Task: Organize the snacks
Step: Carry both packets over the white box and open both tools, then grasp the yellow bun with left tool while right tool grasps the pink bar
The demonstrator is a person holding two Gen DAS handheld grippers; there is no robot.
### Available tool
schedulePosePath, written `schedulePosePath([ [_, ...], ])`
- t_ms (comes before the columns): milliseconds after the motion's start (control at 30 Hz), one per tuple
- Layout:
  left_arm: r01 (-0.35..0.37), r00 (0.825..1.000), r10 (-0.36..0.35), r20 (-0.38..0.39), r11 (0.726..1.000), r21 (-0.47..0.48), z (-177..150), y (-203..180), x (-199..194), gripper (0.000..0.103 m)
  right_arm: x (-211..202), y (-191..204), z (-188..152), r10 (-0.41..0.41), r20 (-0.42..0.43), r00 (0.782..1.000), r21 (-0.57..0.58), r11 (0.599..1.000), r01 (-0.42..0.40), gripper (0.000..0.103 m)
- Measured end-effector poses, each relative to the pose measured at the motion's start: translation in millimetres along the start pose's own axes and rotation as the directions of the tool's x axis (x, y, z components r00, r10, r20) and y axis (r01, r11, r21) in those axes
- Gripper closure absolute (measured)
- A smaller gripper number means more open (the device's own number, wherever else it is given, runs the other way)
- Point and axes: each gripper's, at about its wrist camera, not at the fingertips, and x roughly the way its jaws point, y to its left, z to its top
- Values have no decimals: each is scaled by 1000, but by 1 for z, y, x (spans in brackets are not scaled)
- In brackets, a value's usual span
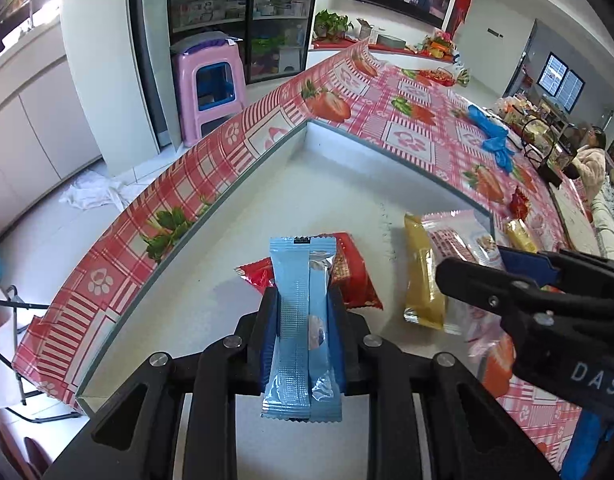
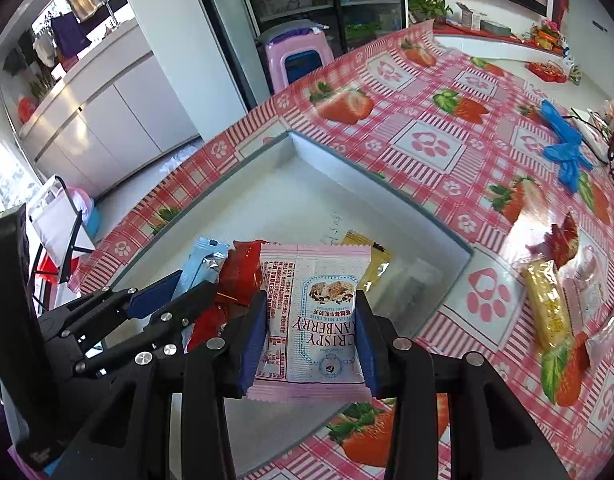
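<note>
Your left gripper is clamped on a slim light-blue foil snack packet, which stands lengthwise between the blue pads, one sealed end pointing away from you and the other toward the camera. Your right gripper is clamped on a flat pink-and-white cranberry crisp packet; the pads press on its two long sides and its printed face is turned up. Both grippers hang over the near part of a shallow white rectangular box with a thin grey rim, which sits on a table covered by a red-and-white checked strawberry-print cloth, close to the table's left edge. Inside the box, at its near end, lie a red foil snack packet just beyond the light-blue packet and a gold foil snack packet toward the box's right wall; the far corner of the box floor is bare. On the cloth outside the box's right wall lie a yellow snack bar packet and a small red-wrapped snack. Further along the table's right side lies a crumpled blue glove.
</note>
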Motion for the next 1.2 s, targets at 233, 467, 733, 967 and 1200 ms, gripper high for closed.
schedulePosePath([
  [233, -19, 999, 18, 31, 998, 65, 5, -18, -8, 37, 0, -26, -8, -45, 1, 999, 72, 996, 45, 17],
  [467, 57, 998, -58, 9, 993, 103, 22, -67, -19, 24, -37, -93, -21, -115, 46, 992, 202, 974, 104, 17],
  [733, 127, 990, -115, -87, 981, 149, 42, -160, 8, 20, -71, -205, -53, -299, 33, 954, 474, 844, 249, 17],
  [967, 89, 990, -84, -111, 995, 42, 54, -213, 56, 16, -65, -267, -70, -381, -20, 924, 595, 738, 318, 17],
  [1200, 26, 986, -24, -166, 1000, 9, 49, -242, 86, 15, -43, -285, -68, -402, -44, 915, 575, 739, 352, 17],
])
